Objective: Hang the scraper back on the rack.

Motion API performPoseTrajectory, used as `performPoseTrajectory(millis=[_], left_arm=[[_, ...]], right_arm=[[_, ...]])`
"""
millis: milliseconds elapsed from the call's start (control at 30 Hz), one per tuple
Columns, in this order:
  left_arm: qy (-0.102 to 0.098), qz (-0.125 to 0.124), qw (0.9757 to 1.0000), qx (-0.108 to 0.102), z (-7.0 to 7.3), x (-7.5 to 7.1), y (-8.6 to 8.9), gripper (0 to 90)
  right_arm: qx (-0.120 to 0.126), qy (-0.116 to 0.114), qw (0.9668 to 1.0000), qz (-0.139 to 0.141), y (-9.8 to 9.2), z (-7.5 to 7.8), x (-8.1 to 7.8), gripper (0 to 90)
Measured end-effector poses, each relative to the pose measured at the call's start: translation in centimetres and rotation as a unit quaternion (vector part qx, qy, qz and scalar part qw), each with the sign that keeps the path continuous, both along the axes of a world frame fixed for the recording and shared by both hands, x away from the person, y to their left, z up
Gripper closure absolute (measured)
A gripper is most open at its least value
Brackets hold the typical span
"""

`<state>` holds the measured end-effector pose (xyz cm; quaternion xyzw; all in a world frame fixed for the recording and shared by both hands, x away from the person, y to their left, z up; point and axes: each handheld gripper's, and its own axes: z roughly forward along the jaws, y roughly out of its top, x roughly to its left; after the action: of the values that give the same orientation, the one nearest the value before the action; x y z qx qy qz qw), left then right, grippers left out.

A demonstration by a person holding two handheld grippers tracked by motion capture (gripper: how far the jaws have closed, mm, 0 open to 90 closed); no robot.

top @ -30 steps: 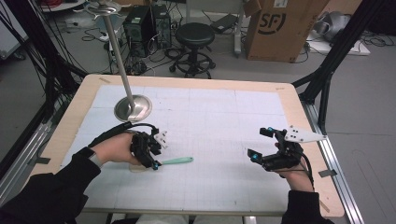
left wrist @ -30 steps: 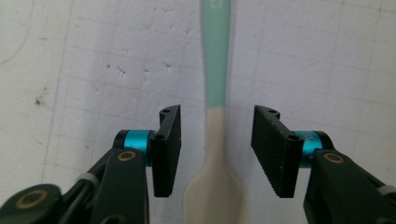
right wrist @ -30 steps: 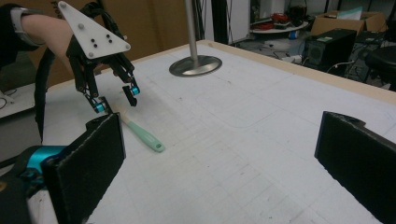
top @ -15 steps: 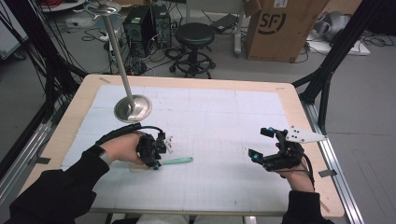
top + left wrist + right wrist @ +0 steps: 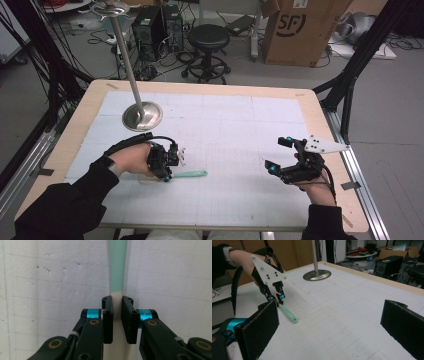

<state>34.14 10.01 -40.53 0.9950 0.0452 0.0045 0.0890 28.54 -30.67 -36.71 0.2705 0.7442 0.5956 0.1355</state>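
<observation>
Since a second ago little has shifted: the left gripper (image 5: pixel 167 162) has crept slightly along the toothbrush (image 5: pixel 187 174), and the right gripper (image 5: pixel 287 167) has stayed where it was near the right edge of the table (image 5: pixel 320 120).

Readable writing is scarce. A cardboard box (image 5: pixel 297 30) on the floor beyond the table carries the letters "SF" in a dark oval. What the box contains cannot be seen from the high view. Beside it stand a black stool (image 5: pixel 209 37) and a dark computer case (image 5: pixel 148 25).

On the white gridded mat (image 5: pixel 225 125) lies the toothbrush, mint green at one end and cream at the other, at the front left of the table. The left gripper view shows that gripper's jaws set narrow on either side of the cream part (image 5: pixel 117 296), with a thin gap showing at each pad; whether they truly pinch it I cannot tell. The right gripper's jaws stand wide apart with nothing between them, well apart from the toothbrush.

A metal pole on a round base (image 5: pixel 142 115) stands at the back left of the mat.
</observation>
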Motion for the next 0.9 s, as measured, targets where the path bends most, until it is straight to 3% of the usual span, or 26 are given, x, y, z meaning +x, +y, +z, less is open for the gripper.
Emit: performPoseTrajectory(millis=[133, 233, 367, 433, 567, 733, 900], left_arm=[[-0.007, 0.01, 0.9998, -0.016, 0.3, 0.1, 0.6, 80.6], [-0.012, 0.027, 0.9986, -0.044, 1.1, 0.4, 1.5, 80.6], [-0.02, 0.052, 0.9951, -0.082, 2.2, 0.5, 3.0, 80.6], [-0.024, 0.067, 0.9919, -0.106, 2.6, 0.4, 3.8, 80.6], [-0.027, 0.097, 0.9821, -0.16, 3.1, 0.3, 5.5, 80.5], [-0.037, 0.123, 0.9704, -0.205, 3.3, 0.3, 7.2, 80.5], [-0.034, 0.143, 0.9557, -0.255, 4.1, 0.1, 8.6, 80.5]], right_arm=[[0.001, 0.001, 1.0, -0.001, -0.1, 0.0, 0.0, 0.9], [0.0, 0.002, 1.0, -0.002, -0.2, 0.0, 0.0, 0.9], [0.001, 0.002, 1.0, -0.004, -0.3, 0.0, -0.1, 0.8], [0.0, 0.001, 1.0, -0.005, -0.3, 0.0, -0.1, 0.9], [0.0, 0.003, 1.0, -0.005, -0.2, 0.0, -0.1, 0.9], [-0.004, 0.004, 1.0, -0.004, -0.1, -0.1, 0.0, 0.9], [-0.005, 0.002, 1.0, -0.004, -0.1, -0.1, 0.1, 0.9]])
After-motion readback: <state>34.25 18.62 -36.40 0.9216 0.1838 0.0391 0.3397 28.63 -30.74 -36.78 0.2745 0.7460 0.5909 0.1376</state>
